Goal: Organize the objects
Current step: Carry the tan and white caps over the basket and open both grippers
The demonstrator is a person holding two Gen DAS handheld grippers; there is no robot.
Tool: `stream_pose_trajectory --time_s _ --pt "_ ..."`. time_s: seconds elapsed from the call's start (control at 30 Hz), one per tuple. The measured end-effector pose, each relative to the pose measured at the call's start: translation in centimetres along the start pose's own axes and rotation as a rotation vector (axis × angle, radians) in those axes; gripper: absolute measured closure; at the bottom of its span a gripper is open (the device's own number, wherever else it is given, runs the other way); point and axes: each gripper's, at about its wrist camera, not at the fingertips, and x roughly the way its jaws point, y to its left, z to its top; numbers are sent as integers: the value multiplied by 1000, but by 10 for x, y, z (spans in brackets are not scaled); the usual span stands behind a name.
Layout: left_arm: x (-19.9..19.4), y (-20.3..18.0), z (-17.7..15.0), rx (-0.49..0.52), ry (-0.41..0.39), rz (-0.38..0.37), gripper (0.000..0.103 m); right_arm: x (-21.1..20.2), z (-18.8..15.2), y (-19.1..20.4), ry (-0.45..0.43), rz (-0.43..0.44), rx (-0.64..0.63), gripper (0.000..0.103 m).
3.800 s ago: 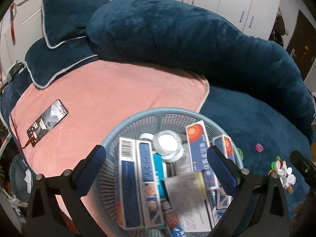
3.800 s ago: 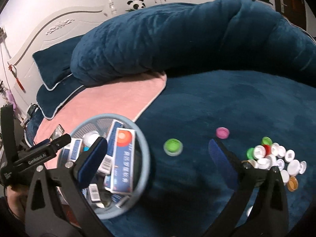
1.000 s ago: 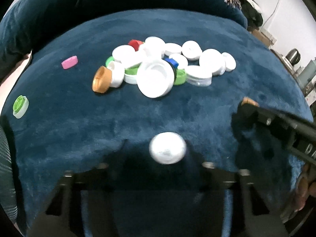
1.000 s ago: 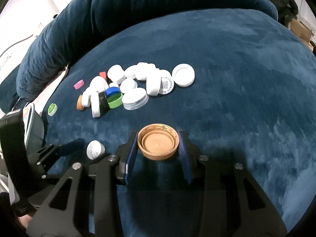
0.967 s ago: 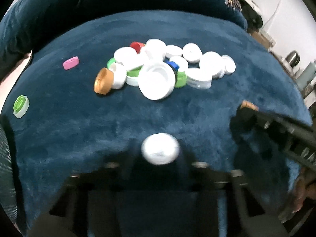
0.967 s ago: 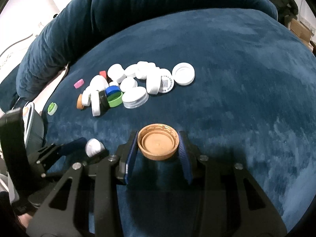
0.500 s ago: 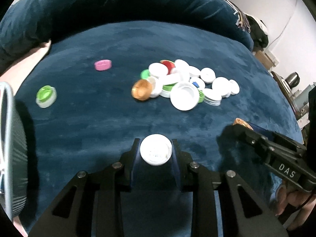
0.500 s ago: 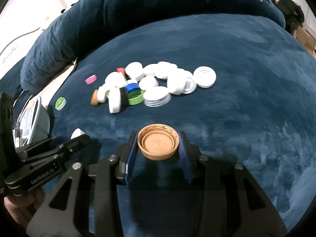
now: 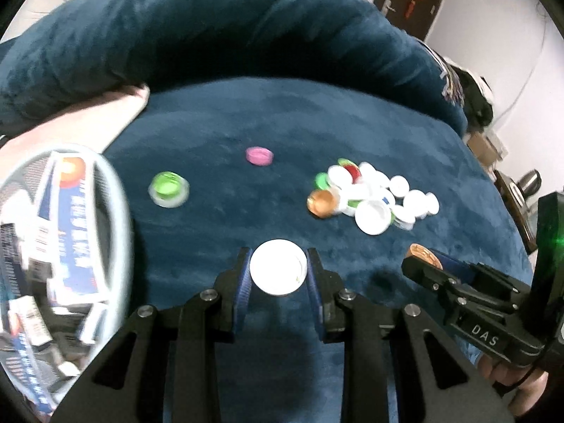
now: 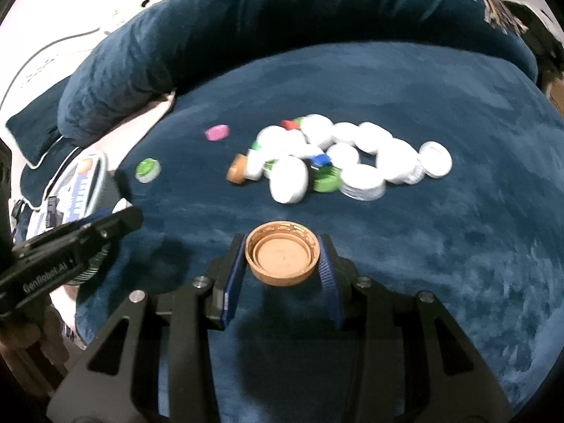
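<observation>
Fingers of the left gripper (image 9: 278,276) pinch a white cap (image 9: 277,267) above the blue bed (image 9: 246,116); the right gripper (image 10: 282,261) pinches an orange cap (image 10: 282,253) (hollow side up). Loose caps (image 10: 338,155) lie piled beyond, a basket (image 9: 120,211) at left.

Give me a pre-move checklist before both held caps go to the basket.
1. Left gripper shut on white cap: ok.
2. Right gripper shut on orange cap: ok.
3. Basket in left wrist view: ok, at left, holding boxes.
4. Room in basket for caps: cannot tell, blurred.
5. Green cap and pink cap lie apart from the pile: ok.
6. Grippers apart from each other: ok.
</observation>
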Motion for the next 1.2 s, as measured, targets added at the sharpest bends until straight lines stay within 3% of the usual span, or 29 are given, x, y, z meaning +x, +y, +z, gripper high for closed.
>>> stream_pose_trajectory --time_s 0.3,0.47,0.73,0.93,1.0,1.07,1.1,1.2 --pt "-55 75 21 -114 -126 93 73 0 23 63 -33 86 -70 62" --pt "-87 138 33 -251 -189 144 73 4 44 121 -45 170 -138 62" --pt "-104 223 30 -413 -167 164 73 6 76 220 -65 331 -238 62" --pt "-104 242 25 -441 -161 144 72 22 95 266 -37 432 -250 60" --pt "-104 244 20 -457 -154 168 53 34 99 272 36 512 -221 46" --pt "-109 248 15 -483 -164 201 12 34 98 269 31 508 -188 33" --pt "-111 251 14 -492 -171 212 8 30 97 266 9 500 -181 22" --pt "-113 253 10 -504 -161 273 2 24 92 253 -33 429 -175 8"
